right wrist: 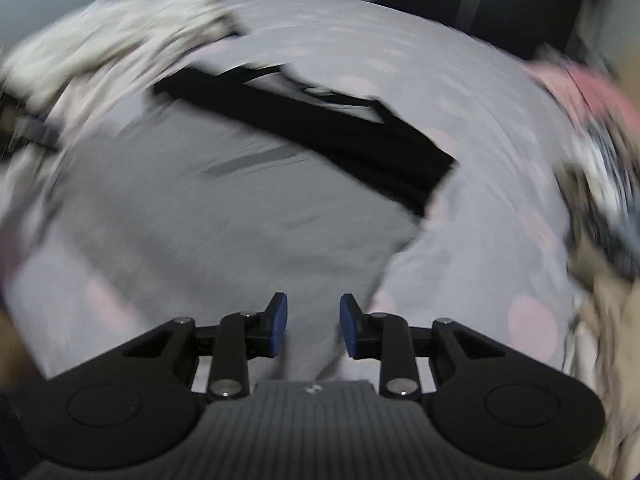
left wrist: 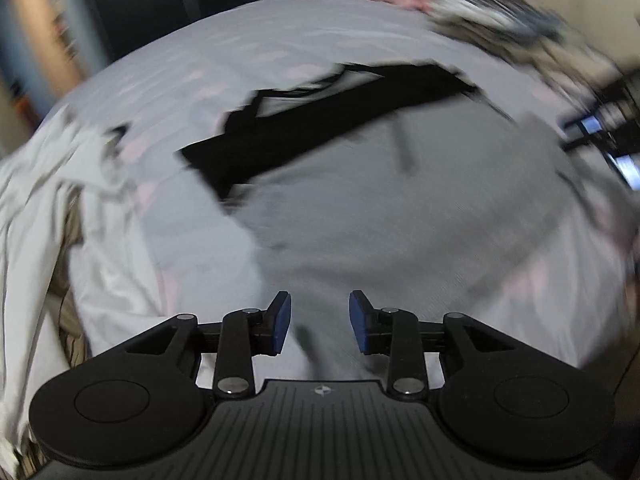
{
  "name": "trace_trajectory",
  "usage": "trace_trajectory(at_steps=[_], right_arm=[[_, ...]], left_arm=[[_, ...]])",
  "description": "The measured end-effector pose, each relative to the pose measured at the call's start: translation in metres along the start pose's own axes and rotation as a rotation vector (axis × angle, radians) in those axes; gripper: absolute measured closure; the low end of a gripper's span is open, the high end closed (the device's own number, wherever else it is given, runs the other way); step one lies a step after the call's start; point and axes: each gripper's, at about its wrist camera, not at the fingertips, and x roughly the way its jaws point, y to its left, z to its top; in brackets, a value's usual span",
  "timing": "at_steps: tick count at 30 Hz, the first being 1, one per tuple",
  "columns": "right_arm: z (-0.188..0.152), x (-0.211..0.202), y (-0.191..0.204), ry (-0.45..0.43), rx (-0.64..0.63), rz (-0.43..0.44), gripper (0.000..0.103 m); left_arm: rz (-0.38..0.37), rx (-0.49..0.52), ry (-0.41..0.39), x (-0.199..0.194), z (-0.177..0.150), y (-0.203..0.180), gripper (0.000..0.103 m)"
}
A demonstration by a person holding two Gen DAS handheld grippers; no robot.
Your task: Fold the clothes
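Both views are blurring with motion. The left gripper (left wrist: 320,322) is hovering with its blue pads parted and nothing between them; the right gripper (right wrist: 313,326) is likewise spread and holding nothing. Directly ahead of each tool, a grey garment (left wrist: 380,216) is lying flat on a spotted bedsheet (left wrist: 224,60), its near hem reaching almost under the fingertips. Beyond it, a black garment (left wrist: 320,120) is stretching across the grey one's far edge. The likely risk is pinching bedsheet along with the hem, or dragging the black piece during a fold. Open sheet is showing beyond the black garment; a pale pile (left wrist: 36,200) is crowding the left tool's left, a pink and patterned pile (right wrist: 592,120) the right tool's right.
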Motion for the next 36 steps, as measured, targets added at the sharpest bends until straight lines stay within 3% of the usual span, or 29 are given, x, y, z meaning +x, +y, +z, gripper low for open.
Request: trace_trajectory(at_steps=[2,8,13,18,23,30,33,36], right_arm=[[-0.004,-0.002,0.018,0.001,-0.12,0.004,0.062],[-0.019,0.005,0.047,0.048,-0.297,-0.012,0.059],[-0.036,0.015,0.064,0.094,-0.466,-0.098,0.055],[-0.052,0.02,0.078,0.099,-0.616,-0.172,0.052],[-0.061,0.027,0.082,0.092,-0.731,-0.245,0.052],[-0.075,0.035,0.091,0.063,-0.897,-0.294,0.052],[-0.078,0.034,0.091,0.049,-0.924,-0.314,0.054],[-0.079,0.032,0.09,0.048,-0.922,-0.324,0.054]], left_arm=[[0.005,0.08,0.013,0.001,-0.006,-0.017,0.06],[0.066,0.326,0.069,0.012,-0.031,-0.058,0.059],[0.228,0.563,0.102,0.031,-0.053,-0.077,0.058],[0.336,0.824,0.056,0.041,-0.077,-0.097,0.058],[0.391,0.979,0.02,0.05,-0.09,-0.101,0.057],[0.408,0.982,0.003,0.06,-0.089,-0.097,0.061],[0.391,0.943,0.024,0.059,-0.087,-0.096,0.079],[0.36,0.867,0.039,0.055,-0.082,-0.093,0.091]])
